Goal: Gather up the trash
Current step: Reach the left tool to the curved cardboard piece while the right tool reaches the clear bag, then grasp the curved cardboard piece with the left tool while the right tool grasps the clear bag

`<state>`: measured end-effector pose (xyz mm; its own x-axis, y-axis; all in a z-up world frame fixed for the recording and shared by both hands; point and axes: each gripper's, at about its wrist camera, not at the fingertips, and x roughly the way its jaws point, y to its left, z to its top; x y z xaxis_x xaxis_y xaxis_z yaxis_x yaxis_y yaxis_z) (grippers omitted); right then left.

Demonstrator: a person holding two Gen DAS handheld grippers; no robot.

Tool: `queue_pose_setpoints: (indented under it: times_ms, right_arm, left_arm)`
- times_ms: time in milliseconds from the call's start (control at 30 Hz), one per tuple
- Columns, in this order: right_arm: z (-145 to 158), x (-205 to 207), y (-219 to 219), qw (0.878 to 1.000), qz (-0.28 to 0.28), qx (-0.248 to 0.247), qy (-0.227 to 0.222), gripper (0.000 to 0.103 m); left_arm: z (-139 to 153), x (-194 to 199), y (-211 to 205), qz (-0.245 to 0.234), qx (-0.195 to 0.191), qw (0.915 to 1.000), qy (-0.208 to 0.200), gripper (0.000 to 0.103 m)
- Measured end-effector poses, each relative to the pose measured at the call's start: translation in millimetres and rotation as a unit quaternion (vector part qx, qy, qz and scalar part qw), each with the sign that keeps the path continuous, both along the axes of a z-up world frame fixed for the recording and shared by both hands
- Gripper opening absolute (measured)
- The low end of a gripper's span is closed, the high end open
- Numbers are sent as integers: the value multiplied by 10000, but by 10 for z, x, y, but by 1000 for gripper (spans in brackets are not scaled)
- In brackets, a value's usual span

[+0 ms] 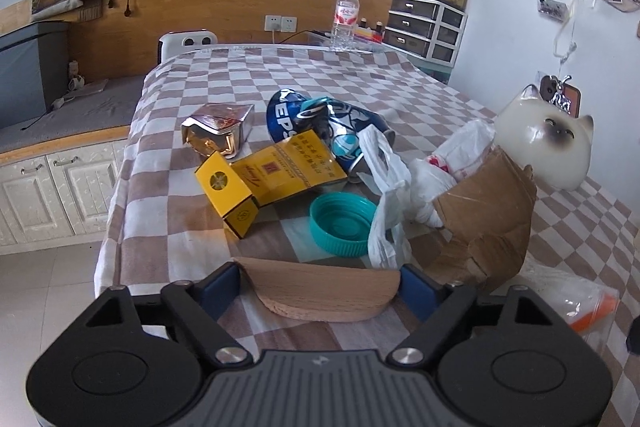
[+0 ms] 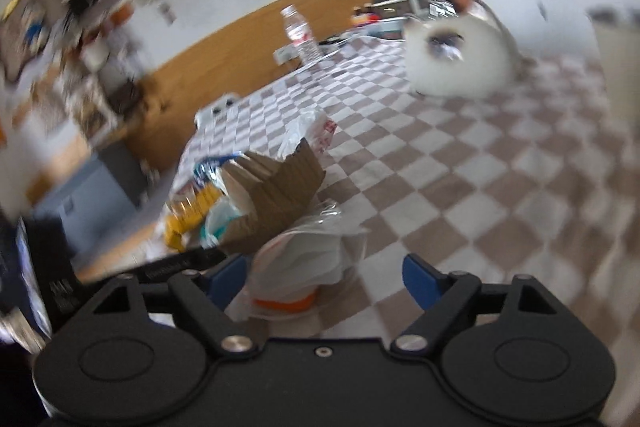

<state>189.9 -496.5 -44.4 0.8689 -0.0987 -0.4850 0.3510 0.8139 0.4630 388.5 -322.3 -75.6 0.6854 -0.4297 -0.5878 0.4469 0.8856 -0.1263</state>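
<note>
We are at the gathering step: the trash lies in one heap on the checkered desk (image 1: pixel 280 75), and nothing is lifted yet. In the left wrist view, the left gripper (image 1: pixel 320 285) has its jaws closed on a round wooden disc (image 1: pixel 326 291), both blue pads touching its edges. From the disc, the teal lid (image 1: pixel 342 223) sits at twelve o'clock, the yellow carton (image 1: pixel 264 179) at eleven, the crushed blue can (image 1: pixel 320 123) further at twelve, the torn cardboard (image 1: pixel 488 215) at two. The right gripper (image 2: pixel 324 279) keeps its jaws spread around a clear bag with an orange cap (image 2: pixel 296 279), with no pinch visible; this view is blurred. Next, we judge, the right jaws must close on the bag.
</note>
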Motion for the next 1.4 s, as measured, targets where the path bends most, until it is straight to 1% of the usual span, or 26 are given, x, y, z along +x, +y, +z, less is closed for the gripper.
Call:
queue_pose_setpoints:
  times_ms: [67, 133, 200, 233, 267, 300, 467, 500, 533, 567, 600, 633, 667, 733, 833, 1100, 1200, 1233, 1300, 1400]
  right_arm:
    - [-33, -44, 16, 9991, -115, 378, -156, 79]
    - [-59, -31, 9, 9963, -141, 782, -342, 72]
    - [-65, 24, 0, 9934, -193, 1020, -488, 68]
    - [-65, 61, -3, 9927, -198, 1054, -559, 66]
    - [-66, 120, 2, 9924, -217, 1058, -586, 64]
    - [-75, 191, 4, 9922, -260, 1097, -541, 60]
    - [-193, 434, -60, 9828, -532, 1720, -406, 46]
    - [-211, 469, -71, 9816, -570, 1779, -399, 40]
    - [-222, 505, -75, 9813, -580, 1795, -387, 31]
    - [-225, 532, -71, 9817, -557, 1786, -368, 26]
    - [-224, 543, -70, 9819, -535, 1784, -332, 18]
    - [-221, 539, -65, 9824, -507, 1774, -298, 16]
    - [-219, 525, -62, 9831, -441, 1752, -294, 14]
    - [-222, 478, -69, 9853, -344, 1657, -255, 9]
    - [-223, 380, -78, 9869, -275, 1569, -266, 8]
    - [-164, 108, -31, 9911, -101, 1295, -299, 7]
    - [-120, 60, 0, 9926, -53, 1168, -315, 7]
    - [-103, 36, 5, 9930, -40, 1130, -331, 6]
    - [-69, -14, 13, 9943, -49, 1002, -356, 6]
    - [-8, -96, 41, 9961, -86, 787, -387, 6]
  left_arm:
    - [-1, -12, 2, -6, -2, 10000, -8, 83]
    - [0, -24, 11, -23, -14, 10000, -10, 82]
    - [-1, -40, 29, -59, -25, 10000, -13, 81]
    - [-2, -52, 38, -77, -33, 10000, -13, 80]
    - [0, -64, 47, -96, -46, 9999, -13, 80]
    - [0, -77, 61, -110, -59, 9999, -14, 78]
    - [1, -151, 95, -213, -15, 9998, -39, 77]
    - [0, -155, 90, -246, 21, 9997, -49, 79]
    - [0, -155, 84, -306, 51, 9995, -57, 81]
    - [1, -151, 82, -381, 67, 9992, -58, 84]
    - [-1, -145, 80, -482, 89, 9988, -54, 92]
    - [-3, -142, 77, -601, 137, 9981, -70, 96]
    - [-4, -139, 73, -714, 199, 9972, -104, 96]
    - [-13, -122, 62, -992, 419, 9940, -186, 98]
    - [-61, -79, 44, -1072, 762, 9907, -343, 99]
    - [-61, 11, -4, -1134, 738, 9903, -330, 100]
    - [-59, 56, 30, -1088, 583, 9921, -215, 97]
    - [-53, 71, 43, -1047, 528, 9929, -208, 93]
    - [-43, 96, 60, -988, 450, 9939, -197, 89]
    - [-39, 63, 30, -1011, 534, 9931, -260, 83]
